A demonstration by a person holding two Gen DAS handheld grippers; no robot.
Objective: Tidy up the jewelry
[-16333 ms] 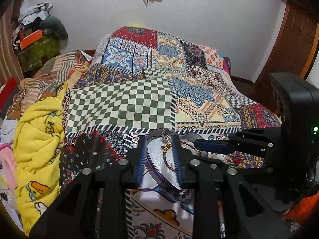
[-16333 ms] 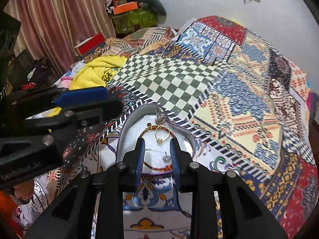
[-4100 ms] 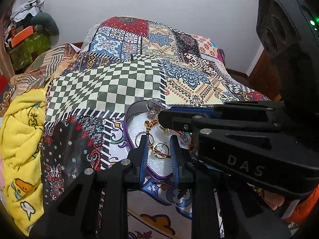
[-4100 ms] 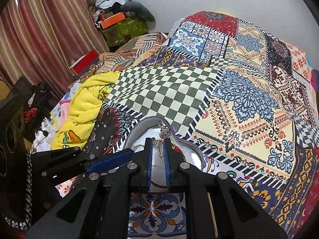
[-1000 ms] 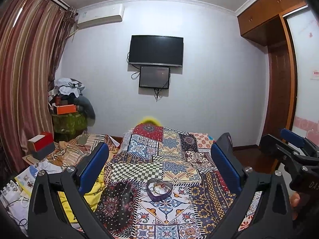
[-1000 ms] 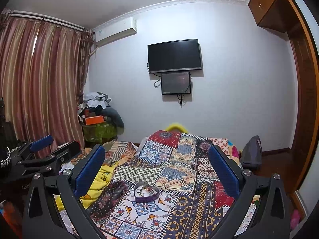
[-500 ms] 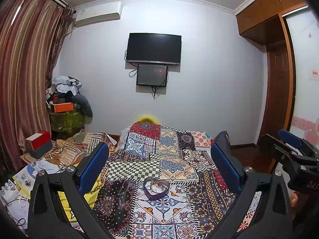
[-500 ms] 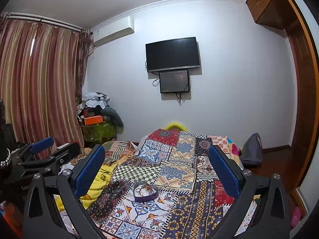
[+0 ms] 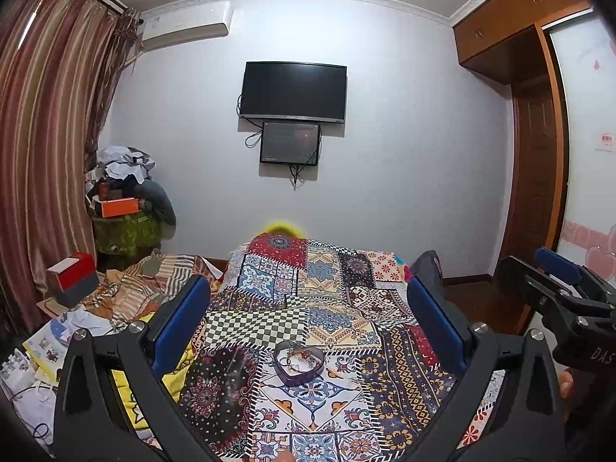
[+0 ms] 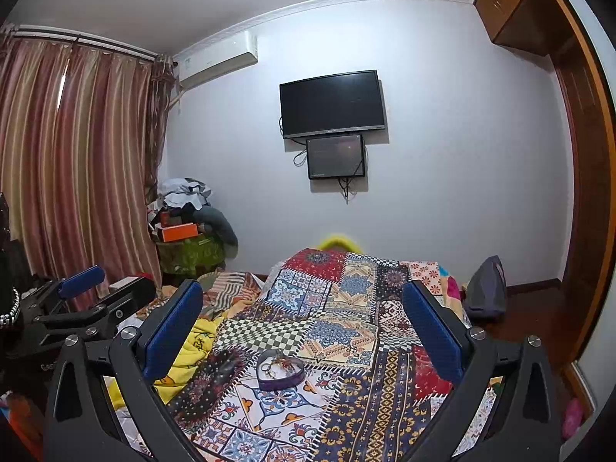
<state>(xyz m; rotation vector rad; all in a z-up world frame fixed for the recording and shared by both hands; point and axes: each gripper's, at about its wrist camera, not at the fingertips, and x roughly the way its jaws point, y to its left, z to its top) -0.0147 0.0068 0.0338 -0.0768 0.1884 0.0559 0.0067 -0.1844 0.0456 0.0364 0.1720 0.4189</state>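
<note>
From the left wrist view, the left gripper is seen spread wide with nothing held. The heart-shaped jewelry box is set on the patchwork bedspread toward its near end, roughly midway between the side edges, with rings and chains piled inside. The right gripper is glimpsed past the bed's right edge.

From the right wrist view, the right gripper is likewise splayed and empty. The jewelry box is seen nearer the bedspread's left edge.
</note>
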